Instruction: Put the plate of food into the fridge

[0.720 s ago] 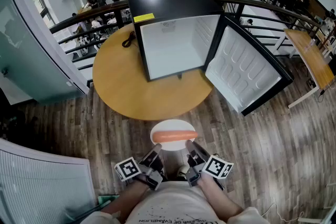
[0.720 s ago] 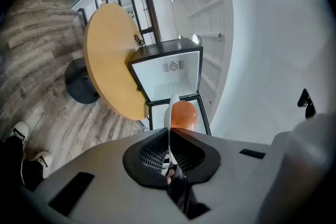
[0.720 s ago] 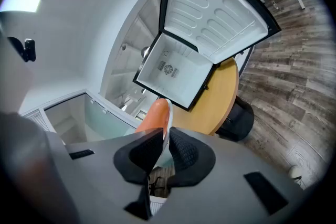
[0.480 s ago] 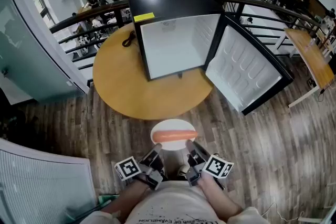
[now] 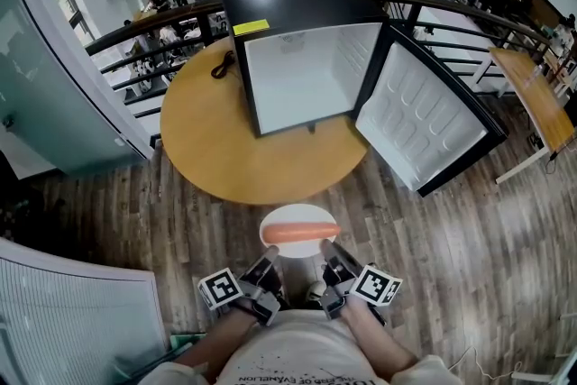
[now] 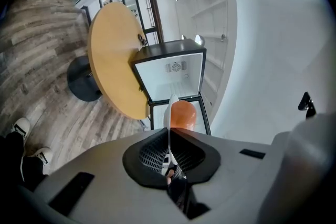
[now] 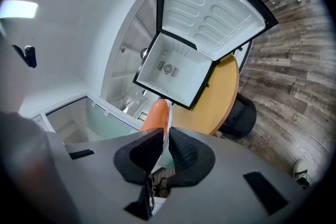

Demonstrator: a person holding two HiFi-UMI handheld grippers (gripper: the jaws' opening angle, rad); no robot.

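Little changes: left gripper [image 5: 270, 259] and right gripper [image 5: 328, 258] stay clamped on the plate [image 5: 297, 215] rim, sausage [image 5: 302, 233] aboard. The open fridge [image 5: 311, 77] is ahead, well apart; carry-in pending.

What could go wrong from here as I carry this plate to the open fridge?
1. The left gripper and right gripper pinch only the near rim of the plate; the far side hangs unsupported and might slip.
2. The sausage lies loose across the plate, so a tilt could roll it off.
3. The fridge sits back on the table; the plate may clip its frame or door.
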